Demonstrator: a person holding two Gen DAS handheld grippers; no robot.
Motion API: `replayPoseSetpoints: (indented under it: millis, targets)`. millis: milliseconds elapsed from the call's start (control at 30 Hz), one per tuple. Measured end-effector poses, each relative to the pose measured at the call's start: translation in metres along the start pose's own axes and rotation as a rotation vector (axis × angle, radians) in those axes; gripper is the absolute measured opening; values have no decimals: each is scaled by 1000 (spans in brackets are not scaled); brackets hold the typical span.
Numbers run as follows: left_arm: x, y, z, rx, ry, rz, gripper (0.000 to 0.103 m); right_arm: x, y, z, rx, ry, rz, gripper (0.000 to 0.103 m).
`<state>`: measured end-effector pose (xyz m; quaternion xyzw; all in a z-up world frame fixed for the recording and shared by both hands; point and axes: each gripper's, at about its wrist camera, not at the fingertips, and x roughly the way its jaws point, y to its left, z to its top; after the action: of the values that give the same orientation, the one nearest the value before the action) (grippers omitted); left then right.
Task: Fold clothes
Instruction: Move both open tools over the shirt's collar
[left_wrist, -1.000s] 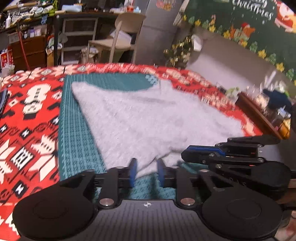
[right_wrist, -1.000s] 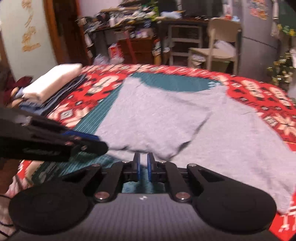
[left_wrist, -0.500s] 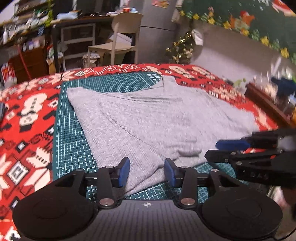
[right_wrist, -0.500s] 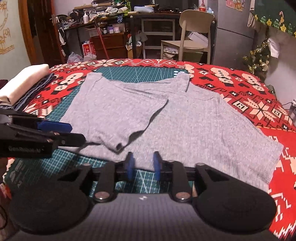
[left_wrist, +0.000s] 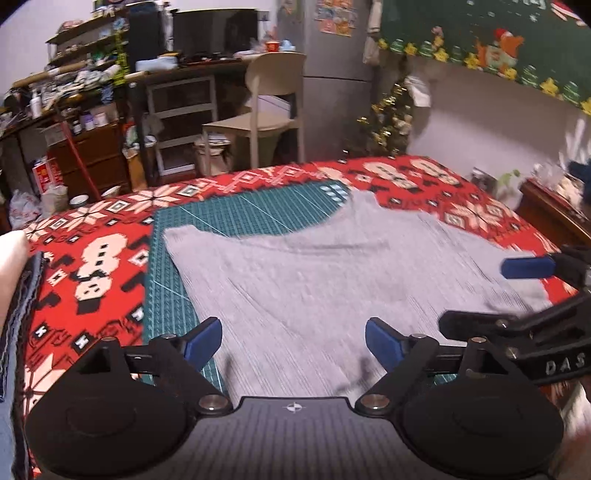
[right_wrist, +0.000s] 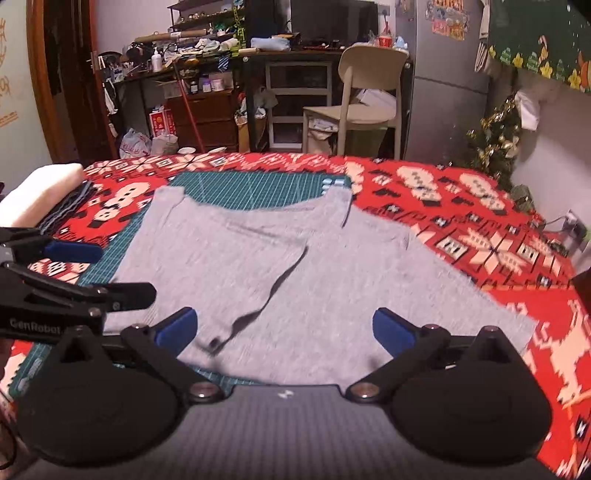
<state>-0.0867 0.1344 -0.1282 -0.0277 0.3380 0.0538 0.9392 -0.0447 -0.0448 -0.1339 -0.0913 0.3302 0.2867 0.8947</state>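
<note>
Both claws are spreading wide right now, and nothing is caught in either one! The left gripper (left_wrist: 293, 341) hangs over the near edge of the grey shirt (left_wrist: 332, 288), blue pads apart, cloth lying loose below them. The right gripper (right_wrist: 284, 330) is the same story: jaws opening, pads clear of the fabric.

The shirt lies flat, partly on the green cutting mat (right_wrist: 258, 188) and partly on the red patterned cloth (right_wrist: 480, 236) that covers the table. From the right wrist view you get the fold plainly: one side of the shirt is laid over the middle, its dark edge (right_wrist: 284, 277) running diagonally down toward the near hem. The left wrist view is blurred there and shows no such crease line, only grey fabric.

That right view also takes in a stack of folded clothes (right_wrist: 40, 192) at the far left of the table, white on top, dark beneath. The left view catches just a sliver of it at its left border.

Each camera spots the other claw at its edge: on the right in the left view, on the left in the right view.

Behind the table stands a beige chair (right_wrist: 365, 92).
</note>
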Motion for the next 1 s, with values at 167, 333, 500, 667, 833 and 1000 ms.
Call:
replayPoseSetpoints:
  millis: [167, 333, 500, 667, 833, 1000]
  targets:
    - [4, 4, 16, -58, 6, 47, 91, 5, -4, 17, 14, 11, -55, 102]
    - [5, 7, 27, -43, 9, 40, 91, 0, -5, 23, -23, -19, -69, 102]
    - [5, 2, 32, 30, -3, 53, 91, -5, -7, 29, 17, -13, -56, 102]
    - [11, -4, 37, 40, 0, 101, 92, -2, -4, 34, -48, -1, -98, 102]
    - [21, 0, 44, -14, 34, 78, 92, 17, -10, 37, -48, 79, -142, 102]
    - [27, 5, 47, -79, 23, 31, 87, 25, -21, 35, 43, 71, -105, 102]
